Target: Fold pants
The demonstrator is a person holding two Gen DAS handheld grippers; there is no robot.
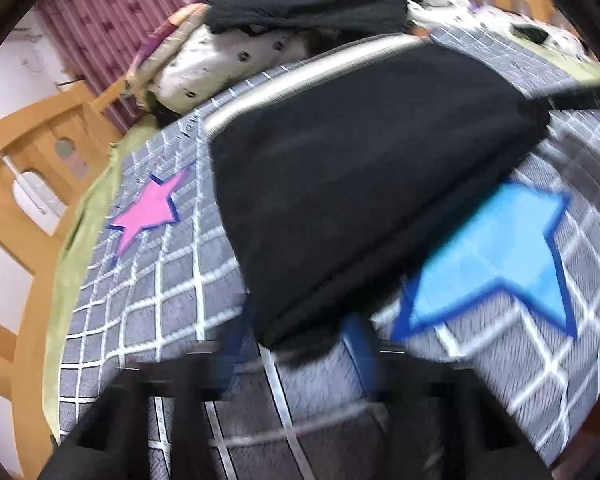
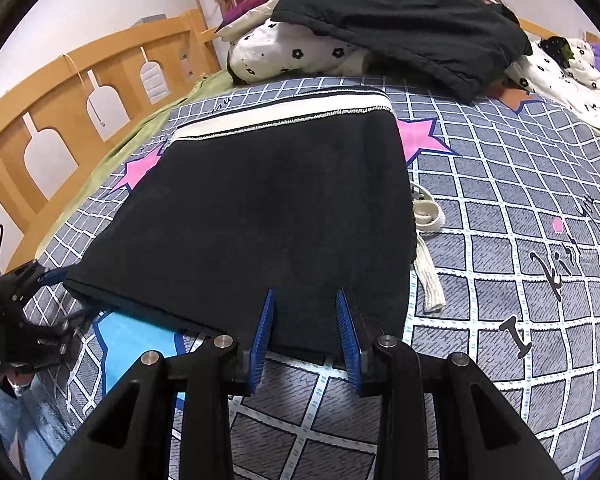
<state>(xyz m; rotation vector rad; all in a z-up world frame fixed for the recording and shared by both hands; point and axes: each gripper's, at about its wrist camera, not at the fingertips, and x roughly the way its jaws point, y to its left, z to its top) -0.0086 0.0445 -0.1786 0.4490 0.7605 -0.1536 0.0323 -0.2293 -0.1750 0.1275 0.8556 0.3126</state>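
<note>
A grid-patterned bedsheet (image 2: 500, 208) with stars covers the bed; wooden headboard (image 2: 60, 100) left; floral pillow (image 2: 300, 54) under dark clothes (image 2: 412, 20).

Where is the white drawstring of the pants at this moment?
In the right wrist view the white drawstring lies on the checked bedsheet, along the right edge of the folded black pants, right of the right claw.
</note>
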